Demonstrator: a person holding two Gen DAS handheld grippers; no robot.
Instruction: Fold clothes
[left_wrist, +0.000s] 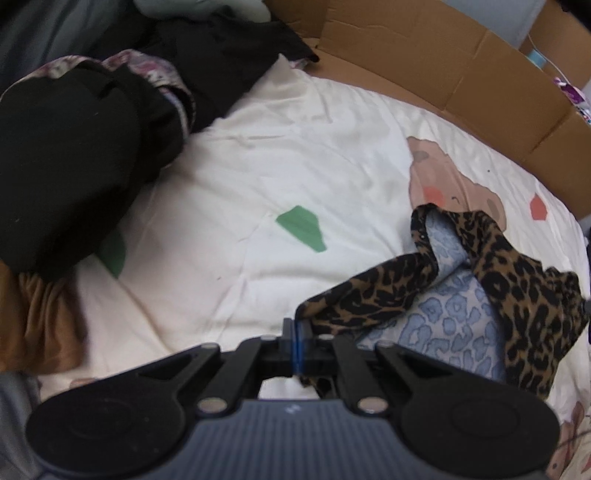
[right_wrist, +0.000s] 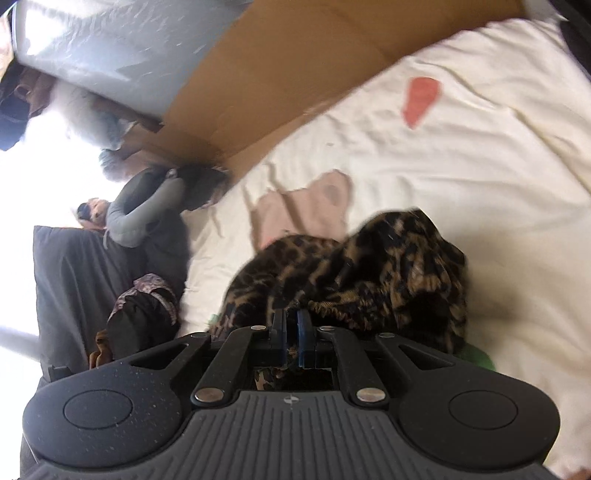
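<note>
A leopard-print garment (left_wrist: 509, 295) with a pale blue patterned inside (left_wrist: 454, 321) lies on the cream bedspread (left_wrist: 288, 170), stretching from centre to the right in the left wrist view. My left gripper (left_wrist: 297, 332) is shut on its near left corner. In the right wrist view the same leopard-print garment (right_wrist: 369, 273) bunches up just ahead of the fingers, and my right gripper (right_wrist: 291, 328) is shut on an edge of it. The cloth hangs down behind both pairs of blue pads.
A heap of black clothes (left_wrist: 70, 162) with a floral piece (left_wrist: 151, 74) fills the left of the bed. A brown cloth (left_wrist: 40, 325) lies below it. Flattened cardboard (left_wrist: 443, 62) borders the far edge. Dark and grey clothes (right_wrist: 140, 221) sit at the bed's end.
</note>
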